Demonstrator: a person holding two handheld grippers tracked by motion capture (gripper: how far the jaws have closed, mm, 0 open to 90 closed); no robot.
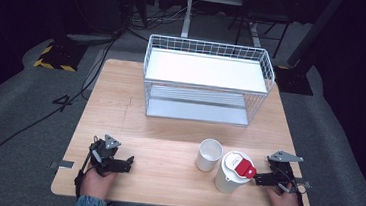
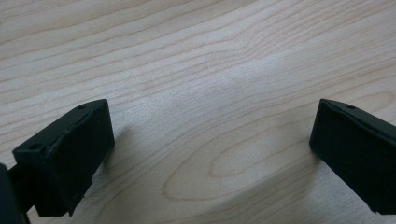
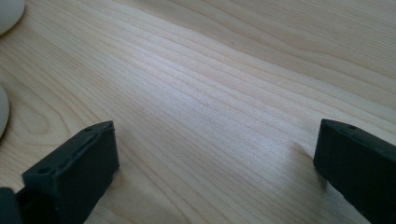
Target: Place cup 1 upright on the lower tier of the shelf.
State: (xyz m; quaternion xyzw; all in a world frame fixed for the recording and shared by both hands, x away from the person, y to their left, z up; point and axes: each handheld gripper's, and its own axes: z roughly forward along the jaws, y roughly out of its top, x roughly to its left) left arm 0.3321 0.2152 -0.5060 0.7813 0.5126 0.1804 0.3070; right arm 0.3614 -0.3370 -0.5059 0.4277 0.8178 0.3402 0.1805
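The light wooden table (image 1: 169, 127) shows pale beige boards with fine brown grain lines. The white wire-mesh rack (image 1: 208, 80) has a plain white shelf and a grid pattern on its walls. The small open cup (image 1: 209, 155) is white. The taller white container (image 1: 231, 172) carries a red lid flap. Both grippers, left (image 1: 121, 164) and right (image 1: 259, 178), are black with grey plates.

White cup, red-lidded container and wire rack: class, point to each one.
White cup (image 1: 208, 157), high view, its side wall.
Red-lidded container (image 1: 241, 165), high view, the red lid flap.
Wire rack (image 1: 206, 70), high view, its white top shelf.
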